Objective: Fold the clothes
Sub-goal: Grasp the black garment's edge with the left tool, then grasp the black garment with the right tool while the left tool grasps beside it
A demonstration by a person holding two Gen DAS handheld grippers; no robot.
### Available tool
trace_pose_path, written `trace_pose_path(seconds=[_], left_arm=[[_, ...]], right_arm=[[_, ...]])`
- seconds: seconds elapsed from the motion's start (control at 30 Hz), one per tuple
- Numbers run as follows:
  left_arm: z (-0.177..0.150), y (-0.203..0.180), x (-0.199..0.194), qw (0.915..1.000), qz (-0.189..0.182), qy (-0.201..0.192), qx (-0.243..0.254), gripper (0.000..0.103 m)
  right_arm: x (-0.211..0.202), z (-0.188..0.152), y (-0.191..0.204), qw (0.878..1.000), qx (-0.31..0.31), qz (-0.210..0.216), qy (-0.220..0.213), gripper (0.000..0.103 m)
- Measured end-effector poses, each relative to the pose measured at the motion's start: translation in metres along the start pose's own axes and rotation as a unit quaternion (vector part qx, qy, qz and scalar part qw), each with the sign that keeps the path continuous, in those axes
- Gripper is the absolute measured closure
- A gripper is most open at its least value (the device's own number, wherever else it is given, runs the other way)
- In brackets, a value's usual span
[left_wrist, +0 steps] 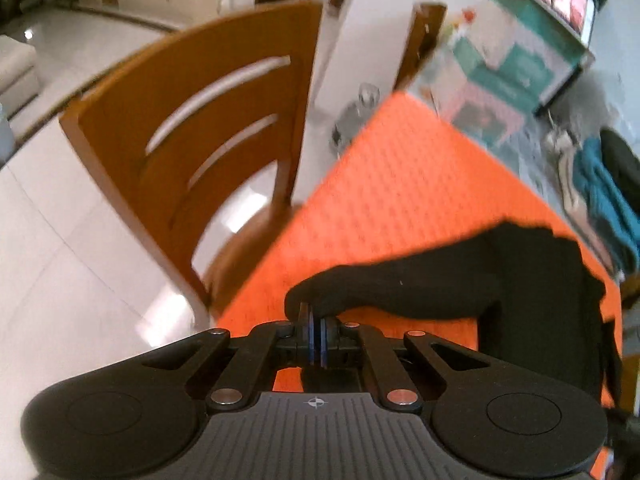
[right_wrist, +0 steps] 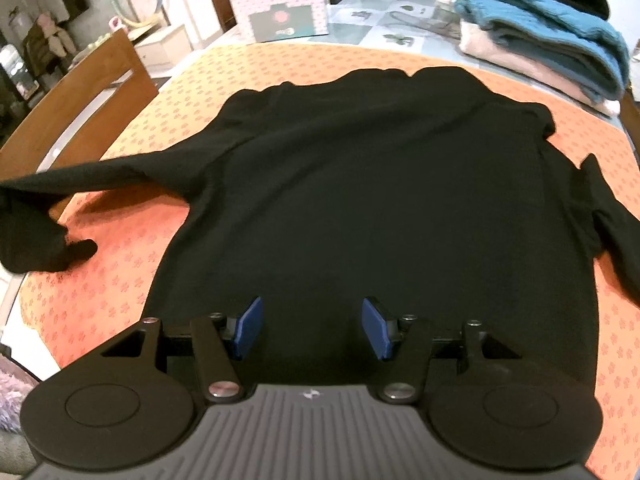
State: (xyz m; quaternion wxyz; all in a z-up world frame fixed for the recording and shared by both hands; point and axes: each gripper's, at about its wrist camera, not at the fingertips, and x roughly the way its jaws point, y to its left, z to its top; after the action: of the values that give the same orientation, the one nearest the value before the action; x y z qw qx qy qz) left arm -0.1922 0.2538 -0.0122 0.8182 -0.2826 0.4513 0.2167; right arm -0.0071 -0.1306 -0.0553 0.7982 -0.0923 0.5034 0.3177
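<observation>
A black sweater (right_wrist: 360, 184) is lying spread out flat on the bench (right_wrist: 120, 276), which is wearing an orange cloth with a small flower print. The left gripper (left_wrist: 316, 334) is pinching the cuff end of the sweater's sleeve (left_wrist: 420, 280), its blue pads pressed tight together on the dark fabric, and the sleeve is stretching from the body of the garment out toward the bench edge, lifted clear of the cloth. The right gripper (right_wrist: 312, 328) is hovering over the lower hem area of the sweater with its jaws standing apart and nothing caught between its blue pads (right_wrist: 248, 326). The other sleeve (right_wrist: 612, 216) is trailing down near the opposite side of the bench. At the far corner, a stack of folded clothes (right_wrist: 552, 28) is sitting, teal knit on top of pale pieces. A wooden chair (left_wrist: 192, 136) is standing just beside the bench.
</observation>
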Motion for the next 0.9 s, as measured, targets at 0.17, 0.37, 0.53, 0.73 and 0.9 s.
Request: trace_pose_path(seconds=[0.17, 0.37, 0.53, 0.73, 0.9], left_arm=[[-0.019, 0.006, 0.001, 0.9996, -0.021, -0.001, 0.018, 0.088], [-0.04, 0.006, 0.004, 0.9992, -0.021, -0.005, 0.033, 0.054], [-0.07, 0.007, 0.013, 0.999, -0.011, 0.007, 0.042, 0.046], [-0.092, 0.001, 0.025, 0.997, 0.016, -0.001, 0.076, 0.046], [-0.097, -0.007, 0.023, 0.9922, 0.016, -0.024, 0.121, 0.045]], right_arm=[[0.006, 0.004, 0.012, 1.0, -0.022, 0.013, 0.008, 0.041], [0.012, 0.009, 0.034, 0.998, -0.062, 0.026, 0.018, 0.041], [0.013, 0.013, 0.047, 0.995, -0.088, 0.037, 0.022, 0.041], [0.009, 0.029, 0.074, 0.985, -0.155, 0.07, 0.009, 0.041], [0.016, 0.054, 0.112, 0.964, -0.245, 0.104, -0.004, 0.041]])
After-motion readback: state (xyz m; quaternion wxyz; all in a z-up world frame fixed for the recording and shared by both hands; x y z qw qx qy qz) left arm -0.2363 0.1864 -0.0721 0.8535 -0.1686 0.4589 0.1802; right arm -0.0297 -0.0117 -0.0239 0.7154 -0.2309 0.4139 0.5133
